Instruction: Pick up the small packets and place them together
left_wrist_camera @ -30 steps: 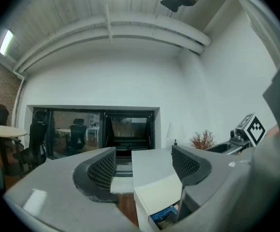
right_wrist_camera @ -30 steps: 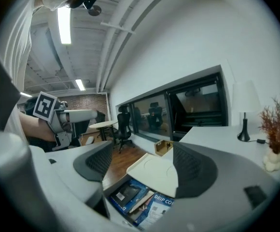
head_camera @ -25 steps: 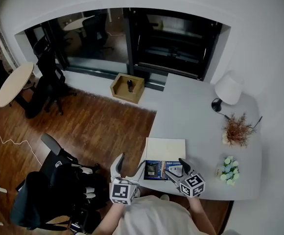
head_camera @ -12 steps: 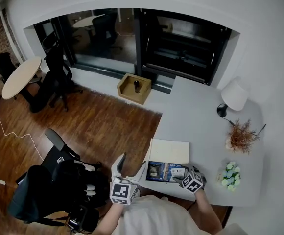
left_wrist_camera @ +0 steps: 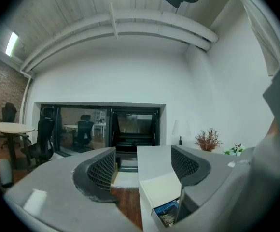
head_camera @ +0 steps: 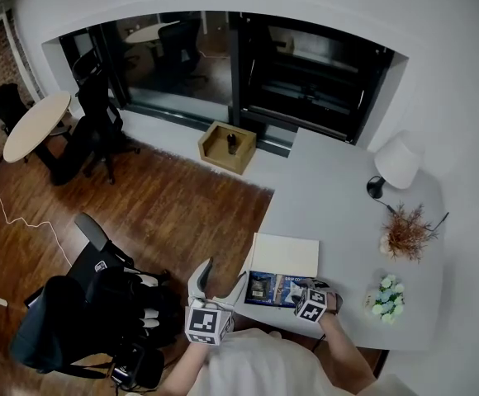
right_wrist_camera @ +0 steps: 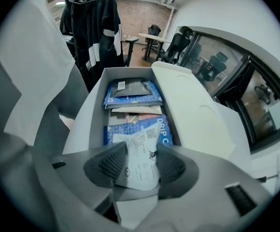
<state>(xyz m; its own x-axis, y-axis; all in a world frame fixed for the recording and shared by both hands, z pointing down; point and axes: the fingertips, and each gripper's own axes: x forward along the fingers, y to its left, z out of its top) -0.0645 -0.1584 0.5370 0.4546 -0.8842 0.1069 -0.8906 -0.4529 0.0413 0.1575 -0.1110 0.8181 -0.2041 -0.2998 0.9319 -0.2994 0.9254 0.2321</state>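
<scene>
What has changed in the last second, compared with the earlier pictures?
The right gripper moved left to the box; its tongs are closing on a white packet. The left gripper stayed at the table's edge, tongs closing slightly, nothing between them. Box and lid stayed.

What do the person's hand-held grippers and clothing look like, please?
The left hand-held gripper and right hand-held gripper are grey, with jaws, dark gridded pads and a white cube of black square markers. The top is white. Jaws are closing: left around nothing, right on a white packet.
</scene>
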